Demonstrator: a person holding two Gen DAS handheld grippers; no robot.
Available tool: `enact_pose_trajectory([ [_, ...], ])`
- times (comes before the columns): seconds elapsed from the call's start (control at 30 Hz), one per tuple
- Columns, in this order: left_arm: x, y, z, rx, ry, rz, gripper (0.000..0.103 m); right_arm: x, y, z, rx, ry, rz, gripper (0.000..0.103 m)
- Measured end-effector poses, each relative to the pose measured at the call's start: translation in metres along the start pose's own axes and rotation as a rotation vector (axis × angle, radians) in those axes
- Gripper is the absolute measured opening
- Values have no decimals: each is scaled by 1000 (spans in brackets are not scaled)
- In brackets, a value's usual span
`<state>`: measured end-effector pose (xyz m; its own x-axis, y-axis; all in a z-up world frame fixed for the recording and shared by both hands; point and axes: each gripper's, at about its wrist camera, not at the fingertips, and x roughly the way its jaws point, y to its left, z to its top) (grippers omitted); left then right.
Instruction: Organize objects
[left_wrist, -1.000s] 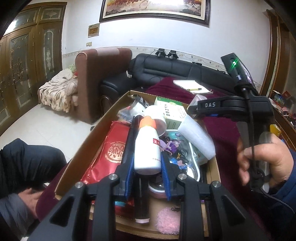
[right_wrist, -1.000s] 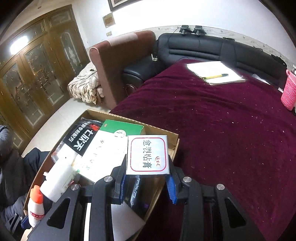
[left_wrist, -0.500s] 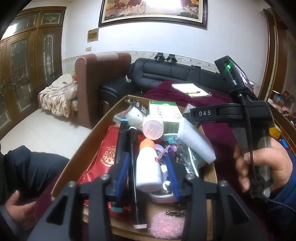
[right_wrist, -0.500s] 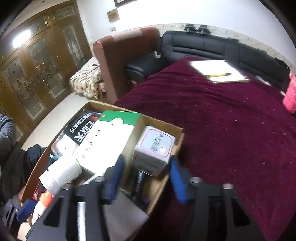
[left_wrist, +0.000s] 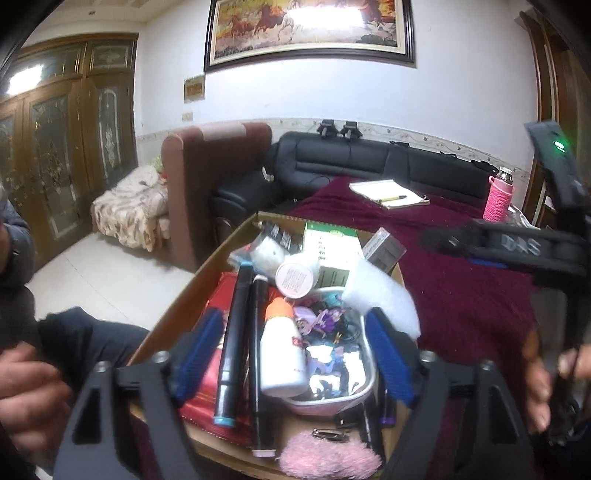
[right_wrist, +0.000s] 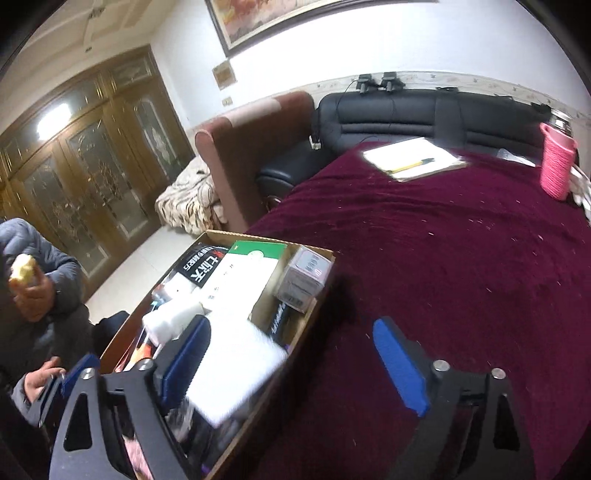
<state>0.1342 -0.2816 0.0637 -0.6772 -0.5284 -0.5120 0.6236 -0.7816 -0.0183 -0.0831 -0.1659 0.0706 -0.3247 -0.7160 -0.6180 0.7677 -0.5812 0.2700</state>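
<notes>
Room: a living room with a black sofa (left_wrist: 369, 162), brown wooden doors and a framed painting on the white wall.
Surface: a table under a dark red cloth (right_wrist: 461, 266); a notepad (right_wrist: 413, 157) with a pen lies at the far side, and a pink-covered bottle (right_wrist: 556, 162) stands at the far right.
Box: an open cardboard box (left_wrist: 177, 306) sits at the near left edge of the cloth, full of small things.
Change, left: one second ago the left gripper (left_wrist: 295, 354) was holding the white bottle with orange cap (left_wrist: 282, 350); now its blue pads stand wide apart and the bottle lies in the box between them, touching neither.
Change, right: one second ago the right gripper (right_wrist: 295, 362) was holding the small grey carton (right_wrist: 304, 282); now its jaws are spread wide and the carton rests in the far right corner of the box, well beyond the pads.
Other contents: two black markers (left_wrist: 236, 332) lie just left of the bottle, a green and white carton (right_wrist: 243, 273) is at the far side, and a pink fluffy thing (left_wrist: 328, 458) is at the near edge.
Person: a hand (left_wrist: 26, 391) shows at the near left.
</notes>
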Motion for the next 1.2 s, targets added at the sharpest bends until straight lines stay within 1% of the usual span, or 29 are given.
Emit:
enact_pose_trajectory([
  [0.03, -3, -3, 1, 12, -11, 13, 91, -6, -3, -4, 5, -6, 0, 95],
  [0.13, -8, -15, 6, 60, -35, 75, 99, -27, -13, -15, 23, -26, 0, 96],
  [0.17, -10, -20, 7, 77, -36, 84, 100, -34, -17, -19, 33, -31, 1, 96],
  [0.23, -12, -27, 9, 90, -28, 70, 103, -49, -27, -27, 54, -44, 11, 97],
  [0.3, -15, -35, 10, 99, -20, 68, 103, -63, -35, -35, 70, -55, 5, 97],
  [0.37, -17, -46, 11, 133, -26, 108, 103, -75, -45, -43, 90, -69, 2, 98],
  [0.43, -21, -56, 11, 176, -34, 177, 103, -84, -55, -53, 118, -73, -3, 98],
  [0.47, -23, -63, 11, 204, -45, 197, 103, -88, -59, -57, 129, -74, -5, 98],
  [0.53, -27, -74, 10, 244, -46, 209, 103, -94, -67, -65, 144, -74, -13, 98],
  [0.6, -30, -83, 9, 274, -41, 200, 103, -101, -73, -70, 158, -81, -15, 98],
  [0.67, -35, -100, 5, 333, -47, 213, 103, -109, -78, -73, 172, -95, -13, 98],
  [0.77, -47, -121, -4, 413, -61, 166, 103, -124, -86, -77, 182, -130, -21, 98],
  [0.8, -49, -127, -6, 418, -49, 128, 103, -130, -89, -79, 185, -143, -29, 98],
  [0.83, -50, -130, -7, 414, -41, 105, 103, -137, -92, -82, 187, -158, -41, 98],
  [0.9, -51, -144, -11, 425, -14, 29, 103, -147, -97, -87, 193, -174, -61, 98],
  [0.97, -49, -155, -14, 430, 5, -4, 103, -157, -105, -91, 205, -190, -91, 98],
  [1.03, -47, -169, -22, 452, 22, -37, 103, -167, -118, -99, 231, -199, -156, 99],
  [1.07, -45, -175, -26, 465, 28, -37, 103, -171, -123, -101, 243, -205, -184, 98],
  [1.1, -46, -184, -33, 479, 31, -42, 103, -179, -131, -107, 262, -222, -233, 99],
  [1.2, -48, -205, -49, 520, 39, -95, 103, -189, -149, -115, 304, -240, -346, 100],
])
